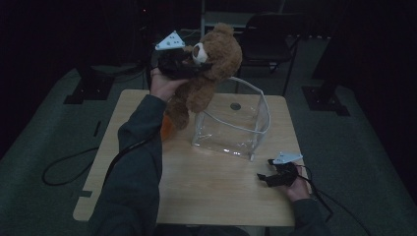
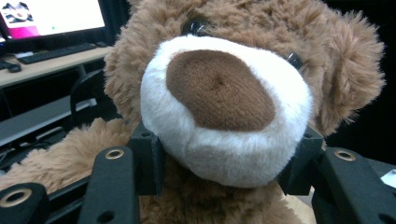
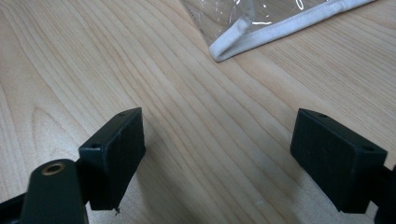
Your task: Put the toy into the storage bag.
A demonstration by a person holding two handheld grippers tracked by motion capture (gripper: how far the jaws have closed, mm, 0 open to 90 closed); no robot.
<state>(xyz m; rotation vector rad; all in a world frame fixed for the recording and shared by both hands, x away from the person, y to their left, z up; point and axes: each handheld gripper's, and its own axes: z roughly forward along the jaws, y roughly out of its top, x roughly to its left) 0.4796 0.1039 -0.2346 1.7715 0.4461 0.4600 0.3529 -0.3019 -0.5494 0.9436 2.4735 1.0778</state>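
The fluffy brown teddy bear with a white muzzle (image 2: 224,107) could slip loose, since the left claw (image 2: 224,163) clenches only its soft muzzle, body dangling below, above the clear plastic bag (image 1: 231,123). The right claw (image 3: 219,158) rests released on the wooden bench (image 1: 216,191).

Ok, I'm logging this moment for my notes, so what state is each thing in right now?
Teddy bear: lifted off the table, clamped at the muzzle, hanging beside the bag.
Clear plastic bag: standing open on the table, nothing visible inside.
Left gripper: shut on the teddy bear.
Right gripper: open, holding nothing, low over the table.
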